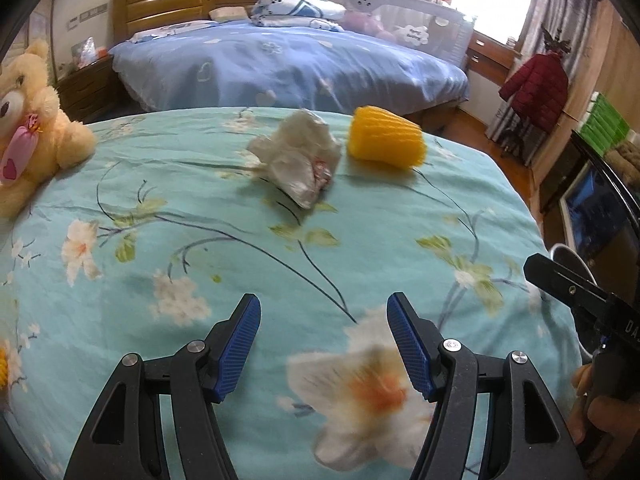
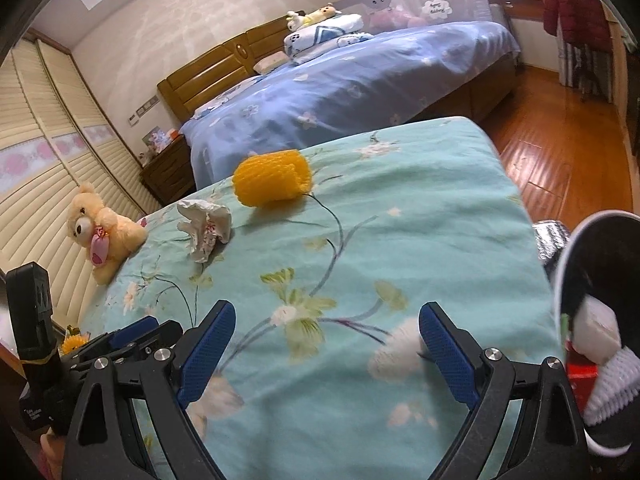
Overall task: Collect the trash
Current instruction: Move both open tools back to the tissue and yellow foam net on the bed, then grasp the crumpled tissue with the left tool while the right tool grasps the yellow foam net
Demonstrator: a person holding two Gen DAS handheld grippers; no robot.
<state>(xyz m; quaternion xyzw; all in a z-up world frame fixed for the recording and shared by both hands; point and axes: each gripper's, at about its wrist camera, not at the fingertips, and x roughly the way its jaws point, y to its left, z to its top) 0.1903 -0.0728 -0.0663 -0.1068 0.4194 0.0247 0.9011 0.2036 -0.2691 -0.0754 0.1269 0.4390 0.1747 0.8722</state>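
Observation:
A crumpled white wrapper (image 1: 298, 158) lies on the teal floral bedspread (image 1: 200, 240), with a yellow foam fruit net (image 1: 384, 138) just to its right. Both also show in the right wrist view, the wrapper (image 2: 206, 226) and the net (image 2: 272, 180). My left gripper (image 1: 324, 340) is open and empty, low over the bedspread, well short of the wrapper. My right gripper (image 2: 326, 344) is open and empty near the bed's front edge. A dark trash bin (image 2: 596, 280) with white and red trash inside stands at the right, beside the bed.
A plush teddy bear (image 1: 28, 120) sits at the bedspread's left edge. A second bed with a blue cover (image 1: 288, 68) lies beyond. A wooden nightstand (image 1: 86, 88) is at the left. Wooden floor (image 2: 560, 128) and a hanging red coat (image 1: 536, 88) are at the right.

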